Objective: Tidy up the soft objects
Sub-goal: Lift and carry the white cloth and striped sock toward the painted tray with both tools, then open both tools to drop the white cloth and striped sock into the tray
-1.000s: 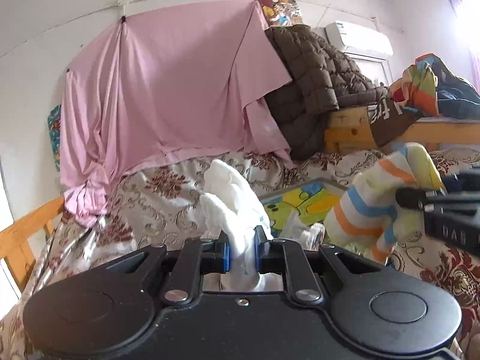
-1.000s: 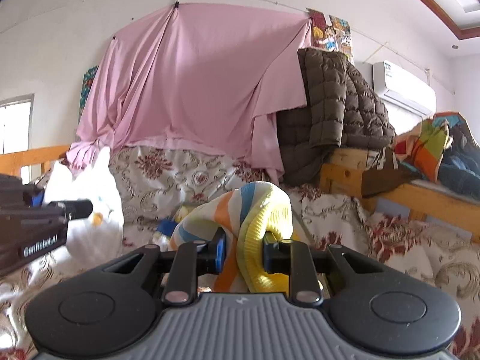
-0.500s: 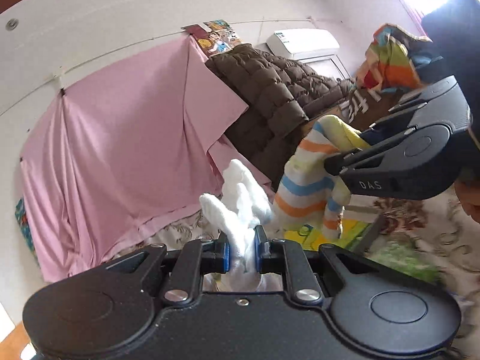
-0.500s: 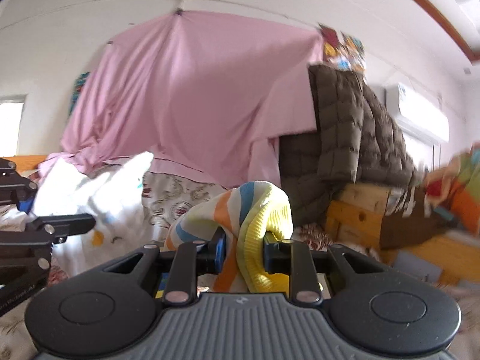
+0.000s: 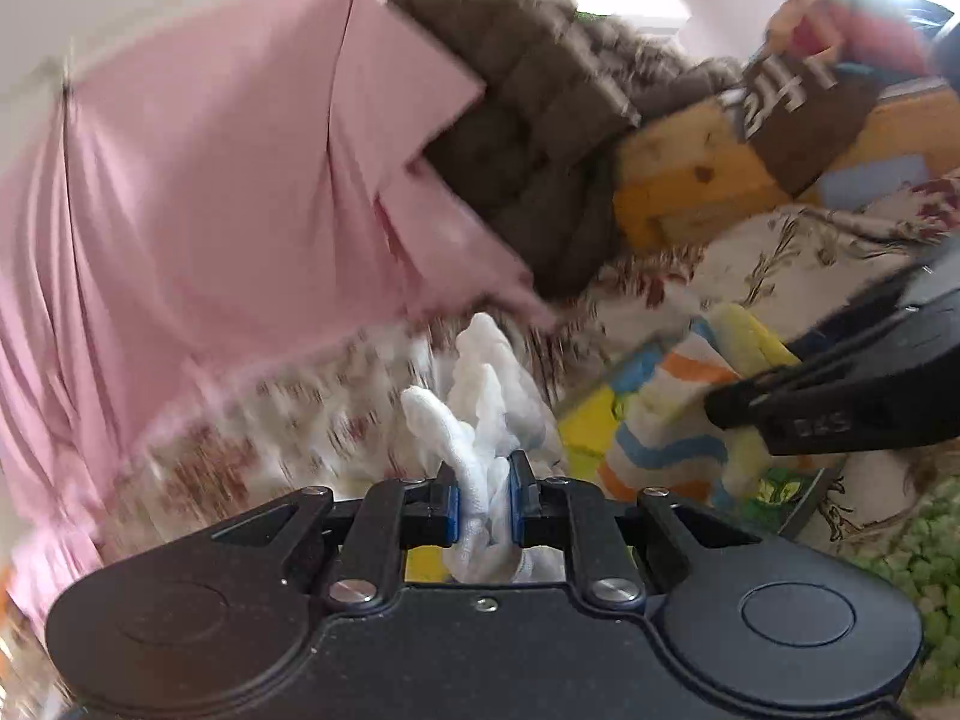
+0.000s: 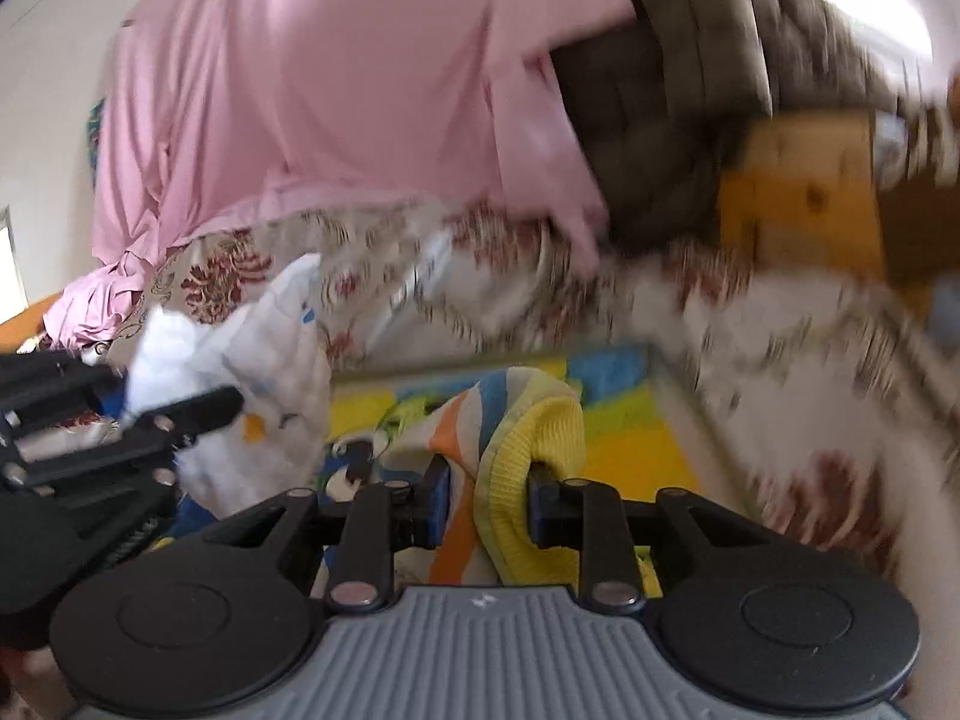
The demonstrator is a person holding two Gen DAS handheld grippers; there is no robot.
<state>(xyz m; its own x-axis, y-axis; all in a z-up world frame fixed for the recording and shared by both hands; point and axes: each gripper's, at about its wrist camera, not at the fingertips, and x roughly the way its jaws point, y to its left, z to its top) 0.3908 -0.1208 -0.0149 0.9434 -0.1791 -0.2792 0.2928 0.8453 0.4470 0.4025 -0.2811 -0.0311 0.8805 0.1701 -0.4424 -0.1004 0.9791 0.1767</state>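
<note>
Crumpled white cloth [image 5: 480, 420] is pinched in the closed left gripper [image 5: 483, 507] and a striped orange, blue and yellow knit [image 6: 516, 468] is clamped in the right gripper [image 6: 485, 507], which is carried nearer the colourful play mat [image 6: 624, 420] spread directly below and ahead.

**Two garments held side by side above a mat on the bed**

The left gripper [image 5: 483, 507] holds a garment [image 5: 480, 414] between its fingers [image 5: 451, 507], to the left of the right gripper [image 6: 485, 507], which clamps a striped knit [image 6: 522, 480]. Both hang over a play mat [image 6: 636, 420] lying on the bedspread [image 6: 810, 420]. Behind the bed a sheet [image 5: 198, 192] hangs on the wall; to its right a quilted jacket [image 5: 540, 138] drapes over a wooden bed frame [image 5: 678, 186].
</note>
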